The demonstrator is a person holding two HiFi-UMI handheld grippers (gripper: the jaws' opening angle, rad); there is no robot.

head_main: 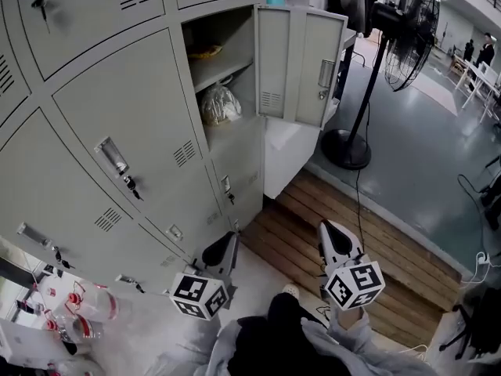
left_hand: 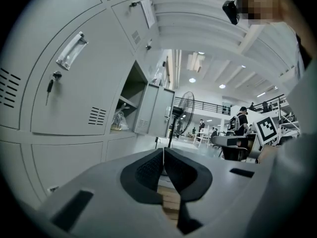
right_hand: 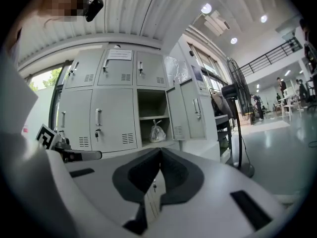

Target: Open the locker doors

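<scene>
No word or number can be read here. A white paper (right_hand: 119, 55) is stuck on a top locker door (right_hand: 118, 69), in the upper middle of the right gripper view, but its print is too small. Low in the head view, the left cube (head_main: 199, 294) and the right cube (head_main: 354, 285) show black and white squares, not letters. At the lower left, the bottles (head_main: 92, 305) have red labels that are too blurry to read.

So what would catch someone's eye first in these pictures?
Probably the one open door high in the middle of the head view, among shut grey lockers, with a plastic bag under the shelf inside. To its right stands a tall black fan. Low in the view, the left tongs and right tongs are both shut on nothing.
</scene>
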